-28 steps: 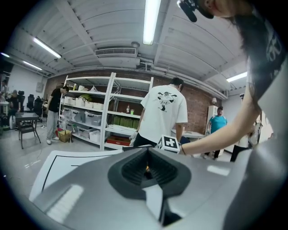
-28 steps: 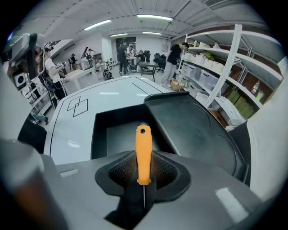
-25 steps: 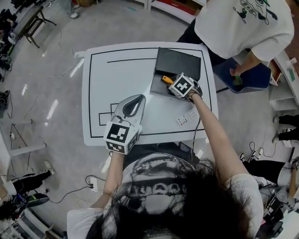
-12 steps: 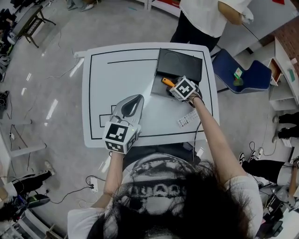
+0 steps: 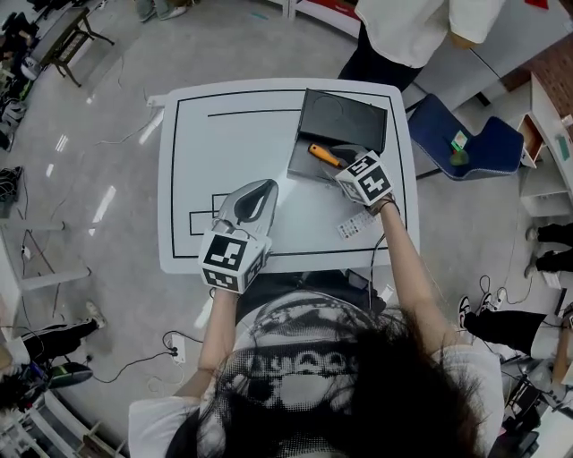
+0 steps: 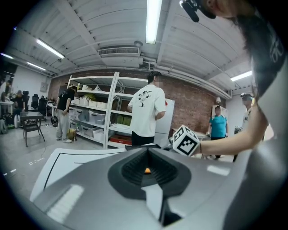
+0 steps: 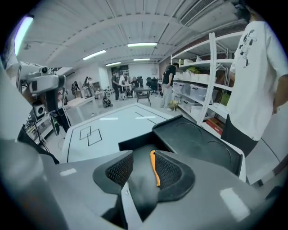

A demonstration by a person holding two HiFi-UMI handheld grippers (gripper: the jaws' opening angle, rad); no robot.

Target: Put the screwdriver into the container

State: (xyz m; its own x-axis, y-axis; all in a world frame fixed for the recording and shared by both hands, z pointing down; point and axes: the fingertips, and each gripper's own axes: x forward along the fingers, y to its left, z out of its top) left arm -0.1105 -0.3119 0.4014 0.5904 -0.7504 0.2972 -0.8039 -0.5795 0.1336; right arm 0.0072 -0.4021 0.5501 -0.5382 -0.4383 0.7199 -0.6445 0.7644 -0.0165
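Nearest, dark hair and a printed shirt fill the bottom of the head view. Past them the left gripper (image 5: 266, 190) reaches over the near edge of the table (image 5: 224, 152). It is a smooth grey teardrop shell with a checkered cube (image 5: 233, 259) at its rear. Its ribbed black pads are drawn together to a thin slit, with nothing in them.

The table is a matt white slab marked with thin black lines. A small pale remote (image 5: 358, 224) with rows of buttons lies flat near its right edge.

Beyond the remote, the right gripper (image 5: 347, 161) hangs tilted down over the container (image 5: 297, 168). Its jaws have just swung open, then eased in a touch. They stand wide apart and grip nothing. Through the gap shows the screwdriver (image 5: 322, 154), its slim orange handle lying on the container's floor, clear of both pads.

The container is a matt black, square-cornered box. Its lid (image 5: 345, 118) is thrown back and moulded with shallow rings.

Farther off are a blue chair (image 5: 466, 143) and a person (image 5: 421, 27) in a white shirt.
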